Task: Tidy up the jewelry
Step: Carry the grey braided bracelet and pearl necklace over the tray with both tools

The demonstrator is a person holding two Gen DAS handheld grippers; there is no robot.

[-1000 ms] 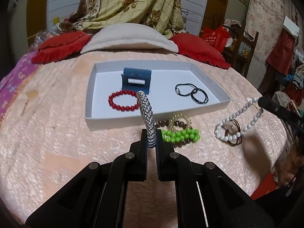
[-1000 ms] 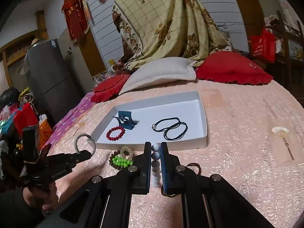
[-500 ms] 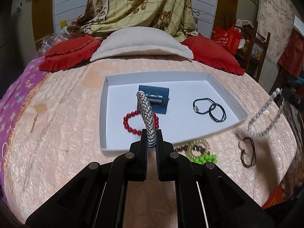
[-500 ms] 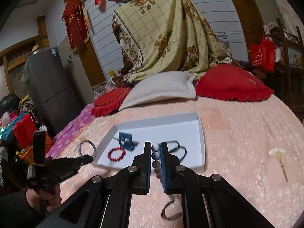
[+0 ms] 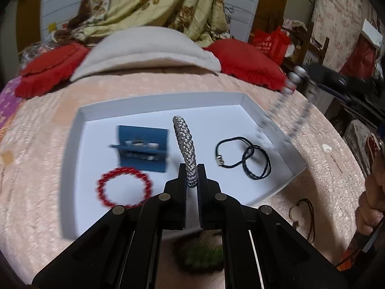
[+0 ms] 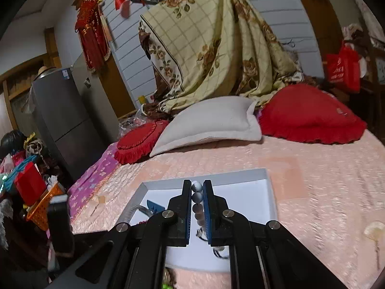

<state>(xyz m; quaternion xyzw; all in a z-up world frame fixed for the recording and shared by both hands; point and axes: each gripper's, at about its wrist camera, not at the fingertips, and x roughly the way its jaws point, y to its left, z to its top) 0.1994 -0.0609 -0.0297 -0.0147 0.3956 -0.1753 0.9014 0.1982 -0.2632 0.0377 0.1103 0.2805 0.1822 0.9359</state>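
The left gripper (image 5: pixel 191 177) has its jaws closed on a silver braided bracelet (image 5: pixel 184 144), held upright over the white tray (image 5: pixel 154 101) just ahead, likely so it drops in cleanly between the blue card (image 5: pixel 144 149) and black cords (image 5: pixel 243 159). The right gripper (image 6: pixel 197 192) has its jaws clamped on a string of pale beads (image 6: pixel 196 198), dangling above the tray's right side for the same reason.

Dim indoor light, soft shadows. Strong fisheye curvature, dark vignette at corners. Motion blur on white tray (image 5: pixel 154 101) contents and hanging bead strand (image 5: pixel 286 120); left gripper (image 5: pixel 191 175) sharp.
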